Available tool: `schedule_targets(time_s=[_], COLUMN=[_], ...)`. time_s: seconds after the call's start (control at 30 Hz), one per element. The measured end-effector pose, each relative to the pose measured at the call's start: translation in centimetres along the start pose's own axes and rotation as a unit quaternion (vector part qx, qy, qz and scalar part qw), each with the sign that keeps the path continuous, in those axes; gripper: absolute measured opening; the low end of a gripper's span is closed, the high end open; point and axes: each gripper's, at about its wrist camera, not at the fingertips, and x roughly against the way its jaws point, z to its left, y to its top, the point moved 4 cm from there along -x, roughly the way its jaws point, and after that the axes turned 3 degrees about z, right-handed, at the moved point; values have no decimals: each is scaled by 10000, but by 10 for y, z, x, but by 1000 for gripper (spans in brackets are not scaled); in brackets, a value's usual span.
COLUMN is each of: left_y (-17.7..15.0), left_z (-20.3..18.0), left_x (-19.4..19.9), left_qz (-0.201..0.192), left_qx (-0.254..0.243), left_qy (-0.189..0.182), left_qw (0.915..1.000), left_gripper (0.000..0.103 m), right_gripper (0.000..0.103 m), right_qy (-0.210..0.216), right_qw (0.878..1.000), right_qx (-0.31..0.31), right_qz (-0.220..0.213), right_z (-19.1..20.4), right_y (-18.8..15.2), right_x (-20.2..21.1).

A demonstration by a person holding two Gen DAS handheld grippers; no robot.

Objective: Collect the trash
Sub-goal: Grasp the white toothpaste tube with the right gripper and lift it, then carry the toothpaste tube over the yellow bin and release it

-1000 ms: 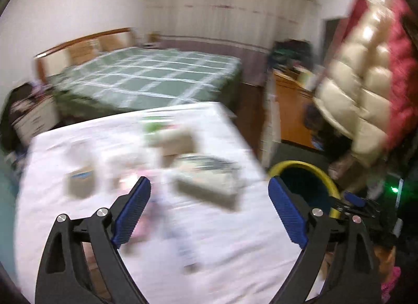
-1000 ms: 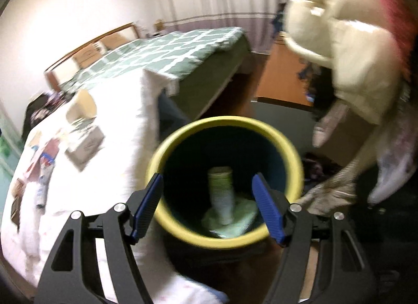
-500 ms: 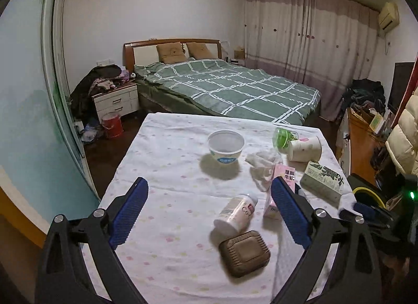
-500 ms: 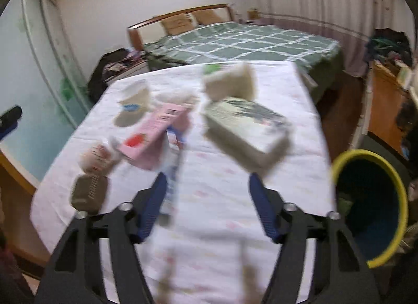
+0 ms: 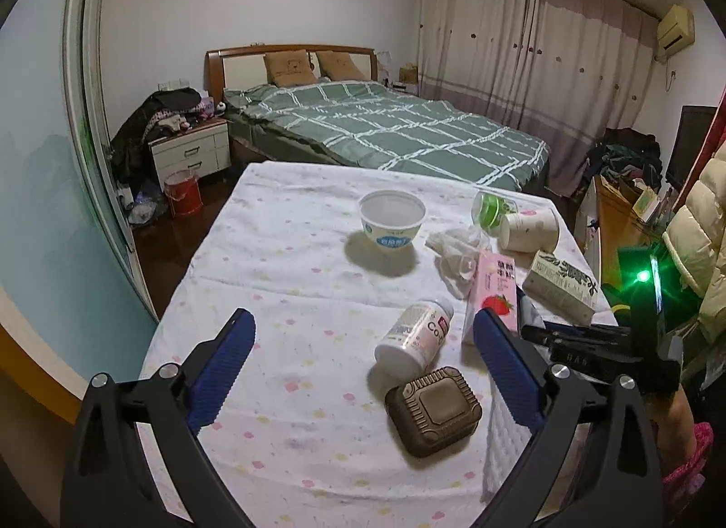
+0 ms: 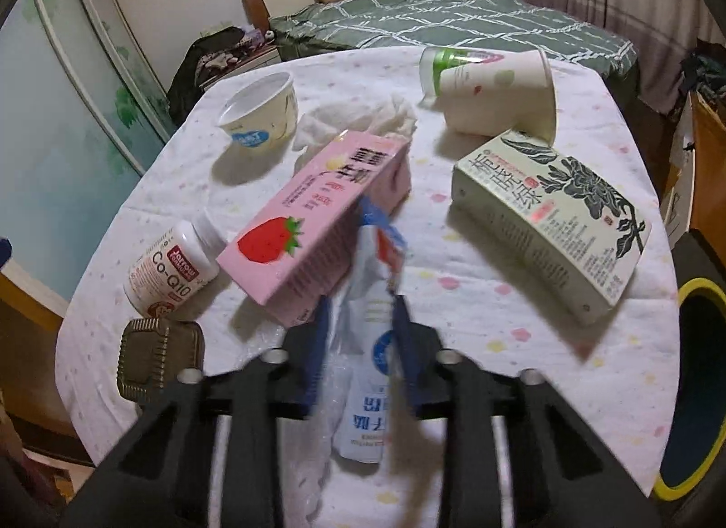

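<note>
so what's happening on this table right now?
Trash pickup, mid-grab. The right gripper is closing around a crinkled blue-and-white plastic pouch beside the pink strawberry milk carton; motion blur hides whether it grips. The left gripper hovers open and empty over the white floral tablecloth. The yellow-rimmed bin sits off the table's edge.

Right claw (image 6: 360,328): a second ago over the bin (image 6: 692,385) with fingers spread; now low over the table (image 6: 499,301), fingers closed on the blue-and-white wrapper (image 6: 370,373).
Bin: now at the right edge of the right view.
Left claw (image 5: 363,364): view swung from the bin side to the table, now sharp.
</note>
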Motion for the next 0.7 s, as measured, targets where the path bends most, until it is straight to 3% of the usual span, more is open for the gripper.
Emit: schedule_targets(time_s=[0.1, 0.23, 0.7], left_y=[-1, -1, -4], left_z=[-3, -11, -54], left_x=[-5, -10, -20], left_qz=[53, 99, 218], left_qx=[-15, -71, -450], left_qy=[-45, -103, -315], left_qw=[10000, 9999, 9983], left_gripper=[95, 95, 95], right_gripper=[18, 18, 18], right_qy=[181, 95, -501], right_qw=[9997, 9988, 9906], right_qx=[-97, -159, -628], right_qz=[-137, -443, -1103], right_z=[-5, -14, -79], right_y=[2, 4, -11], right_x=[10, 32, 88])
